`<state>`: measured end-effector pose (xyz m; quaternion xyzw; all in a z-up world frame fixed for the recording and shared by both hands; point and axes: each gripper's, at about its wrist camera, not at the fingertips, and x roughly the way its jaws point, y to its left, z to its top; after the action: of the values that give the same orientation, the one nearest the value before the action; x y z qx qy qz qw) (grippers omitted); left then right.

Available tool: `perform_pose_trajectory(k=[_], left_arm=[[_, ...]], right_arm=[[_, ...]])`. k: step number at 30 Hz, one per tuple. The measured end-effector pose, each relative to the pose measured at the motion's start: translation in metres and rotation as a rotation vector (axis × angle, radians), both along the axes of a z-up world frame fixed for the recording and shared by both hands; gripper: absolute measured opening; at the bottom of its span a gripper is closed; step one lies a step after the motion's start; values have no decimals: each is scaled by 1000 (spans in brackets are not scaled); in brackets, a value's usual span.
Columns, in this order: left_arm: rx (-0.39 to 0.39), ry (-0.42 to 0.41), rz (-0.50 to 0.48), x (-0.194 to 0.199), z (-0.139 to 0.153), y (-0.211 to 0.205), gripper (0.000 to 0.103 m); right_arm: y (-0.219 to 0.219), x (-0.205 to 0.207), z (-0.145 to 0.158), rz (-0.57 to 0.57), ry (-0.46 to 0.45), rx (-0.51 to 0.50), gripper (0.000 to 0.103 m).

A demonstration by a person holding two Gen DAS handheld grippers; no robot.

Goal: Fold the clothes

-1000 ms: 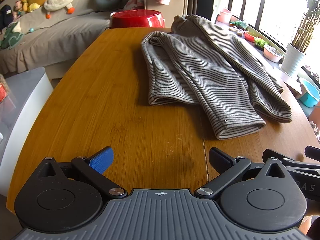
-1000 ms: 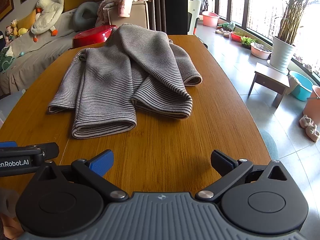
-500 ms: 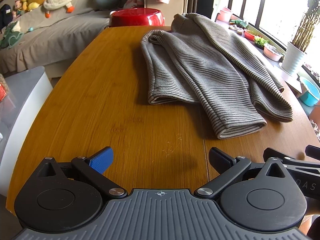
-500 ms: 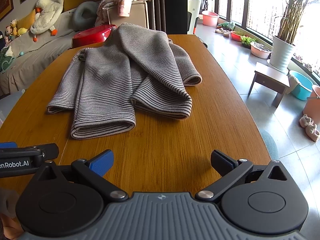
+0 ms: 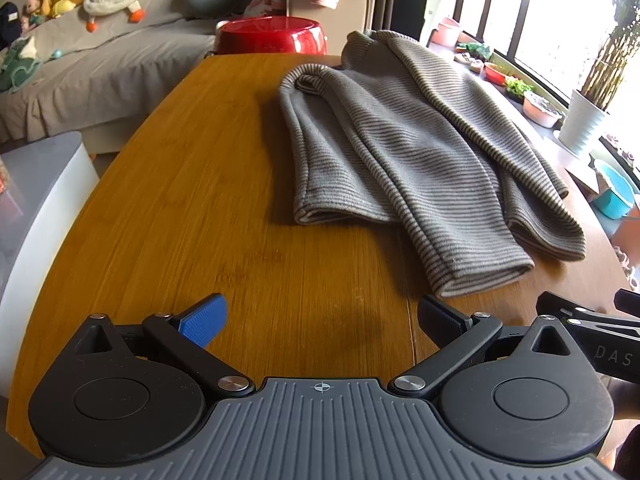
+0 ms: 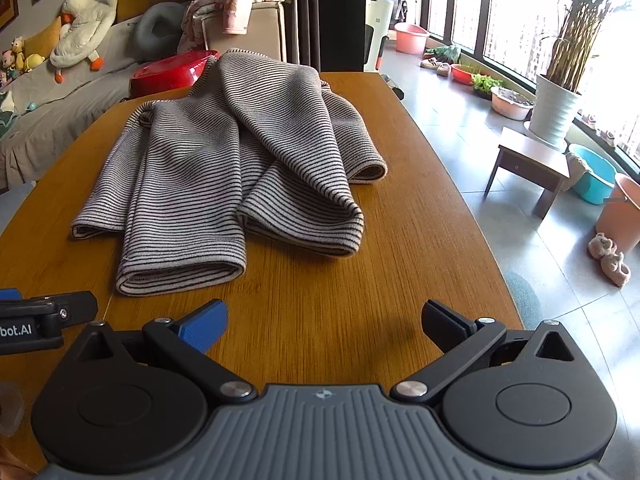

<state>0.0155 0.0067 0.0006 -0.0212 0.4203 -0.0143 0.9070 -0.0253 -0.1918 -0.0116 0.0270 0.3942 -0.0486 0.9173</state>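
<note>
A grey striped sweater [image 5: 404, 152] lies loosely folded on the wooden table [image 5: 192, 184], its sleeves pointing toward me. It also shows in the right wrist view [image 6: 224, 168]. My left gripper [image 5: 320, 320] is open and empty, low over the near table edge, short of the sweater's left sleeve end. My right gripper [image 6: 324, 322] is open and empty, also at the near edge, short of the sweater's right side. The right gripper's arm shows at the right edge of the left view [image 5: 592, 324].
A red basin [image 5: 272, 36] stands beyond the table's far end. A sofa [image 5: 80, 64] with soft toys is at far left. A white box [image 5: 36, 208] stands left of the table. A small stool [image 6: 528, 168], tubs and a potted plant [image 6: 560, 96] are on the floor to the right.
Both grippers have edged slightly forward toward the sweater. Both stay open. The sweater has not moved.
</note>
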Motion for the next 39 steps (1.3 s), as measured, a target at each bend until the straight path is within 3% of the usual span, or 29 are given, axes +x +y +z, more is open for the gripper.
perform_pose_trajectory(k=[13, 22, 25, 30, 34, 36, 39], left_arm=[[-12, -32, -14, 32, 12, 4, 103], [30, -30, -65, 66, 9, -14, 103], [37, -21, -70, 77, 5, -18, 103], [32, -14, -76, 93, 0, -17, 103], [-12, -46, -103, 108, 3, -17, 103], [-61, -73, -140, 116, 5, -20, 103], [-122, -83, -203, 129, 0, -25, 103]], right_arm=[[10, 23, 4, 32, -6, -60, 103], [-2, 48, 4, 55, -10, -23, 103], [-17, 62, 9, 56, -40, 53, 103], [-39, 88, 18, 46, -168, 168, 103], [-48, 118, 23, 52, -238, 265, 103], [-54, 137, 21, 79, -250, 397, 103], [-59, 171, 2, 116, -192, 581, 103]])
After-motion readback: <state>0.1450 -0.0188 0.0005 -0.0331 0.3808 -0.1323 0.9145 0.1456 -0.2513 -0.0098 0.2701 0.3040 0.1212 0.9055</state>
